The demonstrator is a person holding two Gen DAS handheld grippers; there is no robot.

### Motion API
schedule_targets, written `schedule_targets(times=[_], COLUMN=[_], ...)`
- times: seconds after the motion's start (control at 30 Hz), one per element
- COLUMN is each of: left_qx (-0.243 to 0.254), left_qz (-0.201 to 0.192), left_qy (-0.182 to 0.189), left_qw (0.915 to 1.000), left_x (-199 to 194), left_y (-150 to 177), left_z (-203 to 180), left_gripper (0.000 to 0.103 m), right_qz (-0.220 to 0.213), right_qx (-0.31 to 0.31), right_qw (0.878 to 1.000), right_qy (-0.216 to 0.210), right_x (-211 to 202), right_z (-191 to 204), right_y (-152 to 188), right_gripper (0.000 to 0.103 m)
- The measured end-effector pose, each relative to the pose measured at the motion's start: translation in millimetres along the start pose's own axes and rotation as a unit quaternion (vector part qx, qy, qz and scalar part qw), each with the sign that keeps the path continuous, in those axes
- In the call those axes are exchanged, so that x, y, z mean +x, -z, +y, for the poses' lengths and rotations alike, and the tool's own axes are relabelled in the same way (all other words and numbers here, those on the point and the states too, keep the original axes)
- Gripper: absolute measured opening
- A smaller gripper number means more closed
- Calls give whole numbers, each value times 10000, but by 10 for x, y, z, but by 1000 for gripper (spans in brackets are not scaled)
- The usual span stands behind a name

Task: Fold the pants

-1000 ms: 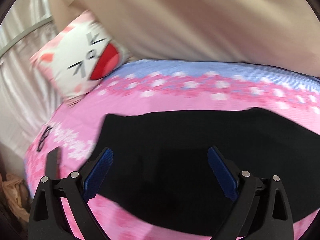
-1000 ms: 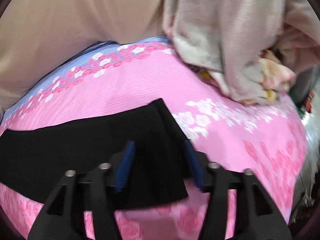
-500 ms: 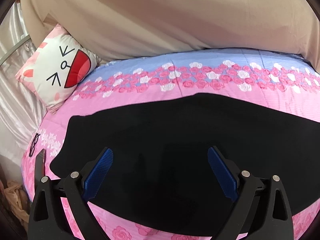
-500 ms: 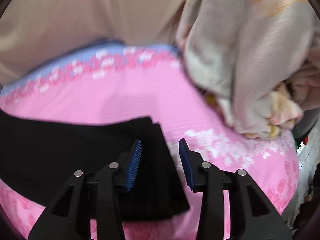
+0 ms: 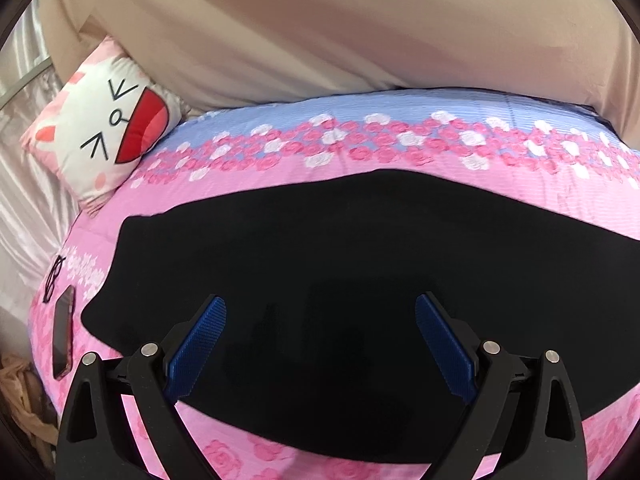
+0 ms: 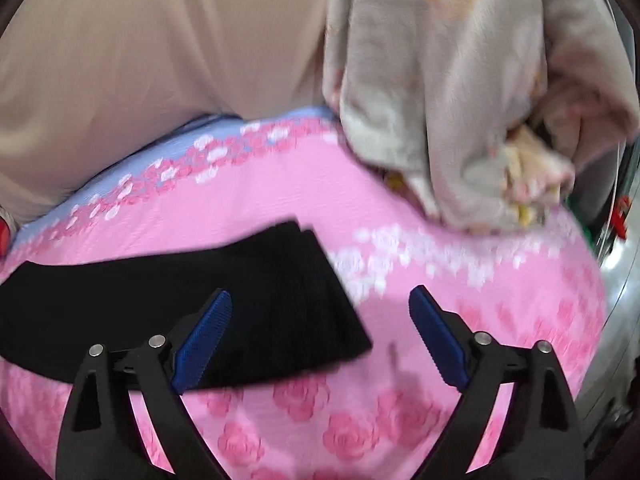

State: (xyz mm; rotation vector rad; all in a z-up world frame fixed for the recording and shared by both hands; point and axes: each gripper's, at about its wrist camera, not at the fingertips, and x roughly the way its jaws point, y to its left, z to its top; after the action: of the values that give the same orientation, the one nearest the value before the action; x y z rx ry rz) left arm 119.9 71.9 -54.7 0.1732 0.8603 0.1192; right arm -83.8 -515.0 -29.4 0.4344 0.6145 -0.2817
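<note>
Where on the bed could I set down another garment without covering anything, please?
The widest bare stretch of bedspread lies right of the black pants, below the heaped blanket. A narrower strip runs between the pants and the beige curtain. The left edge is crowded: cat pillow, glasses, phone.

both gripper (image 5: 320, 344) (image 6: 320, 334) jaws wide apart

On the bed (image 5: 360, 128): 1 black pants (image 5: 340, 264), 1 cat pillow (image 5: 108, 120), 1 phone (image 5: 63, 336), 1 pr glasses (image 5: 54, 280), 1 blanket (image 6: 460, 80).
</note>
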Motion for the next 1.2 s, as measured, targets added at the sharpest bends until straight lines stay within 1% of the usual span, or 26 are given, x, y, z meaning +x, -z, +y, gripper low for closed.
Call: schedule_targets(times=[0.1,0.13,0.2,0.27,0.3,0.37,0.47,0.5,0.53,0.57,0.63,0.77,0.8,0.83,0.87,0.93,0.97,1.03,1.07,1.2], left_qx=[-99,-126,-167,-217,-240,-276,-266,-265,-266,-285,-339,-351,-354,-370,-372,-333,-305,-282,-287,-312], left_qz=[48,54,65,95,114,145,155,134,120,102,112,142,142,125,106,57,35,17,22,94], left_qy=[-52,-62,-84,-89,-67,-50,-33,-34,-39,-62,-75,-92,-79,-31,14,41,42,44,43,-9], left_qw=[9999,9999,9998,9997,9996,9995,9995,9996,9996,9995,9993,9992,9992,9992,9993,9994,9995,9996,9996,9995], left_x=[18,17,18,34,44,62,64,49,37,18,15,66,70,58,41,-3,-19,-34,-30,8], left_y=[41,49,70,93,104,121,132,133,138,146,151,107,95,82,84,80,80,84,84,83], left_z=[141,174,254,319,343,375,401,420,436,470,541,560,549,531,521,483,473,467,471,484], left_gripper=[94,94,94,94,94,94,94,94,94,94,94,94,94,94,94,94,94,94,94,94], right_qz=[249,331,299,372,402,441,520,474,427,403,436,395,382,344,302,181,201,407,472,252], right_qx=[368,529,740,766,712,627,433,458,535,680,789,828,830,751,625,325,111,-99,-121,77], right_qw=[9990,9980,9967,9962,9966,9969,9977,9977,9975,9968,9959,9958,9958,9965,9974,9983,9980,9970,9965,9979], right_qy=[49,3,-121,-155,-107,-177,48,165,164,79,16,-5,33,113,185,440,586,658,677,584], right_x=[125,159,150,202,231,275,307,260,226,167,141,162,167,153,130,32,6,72,107,7], right_z=[-151,-198,-250,-255,-223,-152,-38,-13,-26,-40,-53,-55,-50,-24,18,142,205,229,217,138], right_y=[171,207,199,208,199,172,164,193,216,272,325,285,266,246,217,140,103,106,135,236], right_gripper=[88,88,88,89,89,89,88,88,80,57,40,39,33,19,16,16,17,20,23,26])
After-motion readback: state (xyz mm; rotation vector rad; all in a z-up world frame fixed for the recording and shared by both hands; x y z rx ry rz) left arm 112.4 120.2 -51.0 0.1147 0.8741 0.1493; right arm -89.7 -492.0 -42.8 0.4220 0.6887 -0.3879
